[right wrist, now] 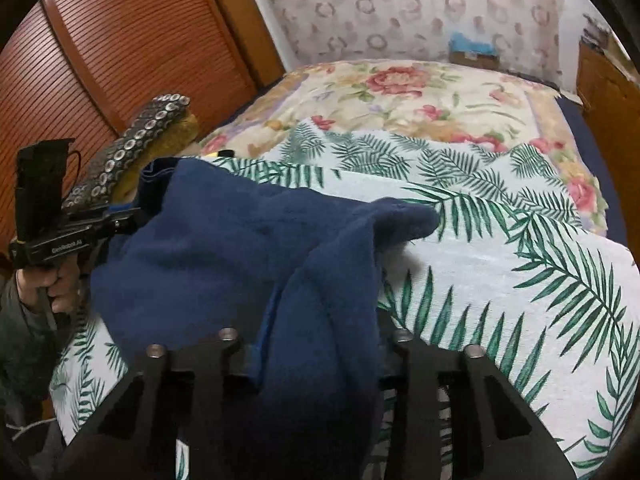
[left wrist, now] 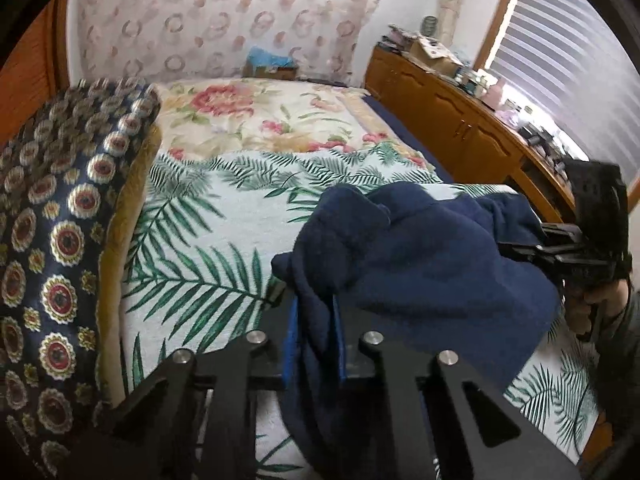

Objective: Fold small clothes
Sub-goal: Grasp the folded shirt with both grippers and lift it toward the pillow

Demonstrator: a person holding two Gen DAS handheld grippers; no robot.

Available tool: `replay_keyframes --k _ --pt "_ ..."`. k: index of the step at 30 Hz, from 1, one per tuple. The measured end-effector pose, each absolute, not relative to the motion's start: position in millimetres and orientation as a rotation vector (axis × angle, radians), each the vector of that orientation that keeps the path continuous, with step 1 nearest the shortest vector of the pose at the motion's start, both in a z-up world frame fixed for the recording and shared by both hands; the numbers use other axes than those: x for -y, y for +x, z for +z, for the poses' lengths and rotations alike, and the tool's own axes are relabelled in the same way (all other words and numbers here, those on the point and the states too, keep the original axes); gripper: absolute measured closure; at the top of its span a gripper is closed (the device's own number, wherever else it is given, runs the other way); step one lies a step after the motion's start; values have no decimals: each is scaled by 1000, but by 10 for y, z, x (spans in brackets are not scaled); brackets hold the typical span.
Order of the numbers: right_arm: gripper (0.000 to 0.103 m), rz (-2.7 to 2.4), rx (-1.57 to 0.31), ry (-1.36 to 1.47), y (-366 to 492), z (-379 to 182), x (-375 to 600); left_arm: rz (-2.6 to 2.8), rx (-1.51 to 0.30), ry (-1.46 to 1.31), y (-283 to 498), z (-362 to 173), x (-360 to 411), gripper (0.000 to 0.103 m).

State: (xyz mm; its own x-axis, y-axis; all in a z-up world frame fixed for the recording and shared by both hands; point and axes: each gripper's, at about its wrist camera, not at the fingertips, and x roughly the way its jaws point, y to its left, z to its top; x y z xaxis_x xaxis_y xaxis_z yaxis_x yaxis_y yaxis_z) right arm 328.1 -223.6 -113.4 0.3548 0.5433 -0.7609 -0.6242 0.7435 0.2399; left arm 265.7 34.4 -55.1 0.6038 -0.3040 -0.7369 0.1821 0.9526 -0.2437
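Presently, a navy garment (left wrist: 420,264) is held above the palm-print bedspread (left wrist: 208,216), bunched and sagging between the two tools. The left tool (left wrist: 314,340) is closed on one edge of the garment; the right tool (right wrist: 316,344) is closed on another. For a clean fold, it is judged that the cloth should be drawn taut and level above the bedspread before being lowered. The louvred wooden door (right wrist: 100,40) beside the bedspread is shown only in the right wrist view; the cluttered wooden dresser (left wrist: 452,112) only in the left.
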Motion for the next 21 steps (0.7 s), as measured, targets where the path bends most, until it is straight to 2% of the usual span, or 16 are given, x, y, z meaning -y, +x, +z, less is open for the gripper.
replay_keyframes --k 2,5,15,21 --pt "83 752 -915 -101 3225 -1091 2225 -306 -852 -150 2602 -488 -334 95" --pt "86 738 -836 -94 3102 -936 2235 -326 -799 -178 2479 -336 -379 96" --pt "87 805 -631 -132 2878 -184 1895 -306 -594 -269 1929 263 -753 96" --pt "87 907 -547 -238 2914 194 1251 -202 -490 -280 1628 514 -1207 96"
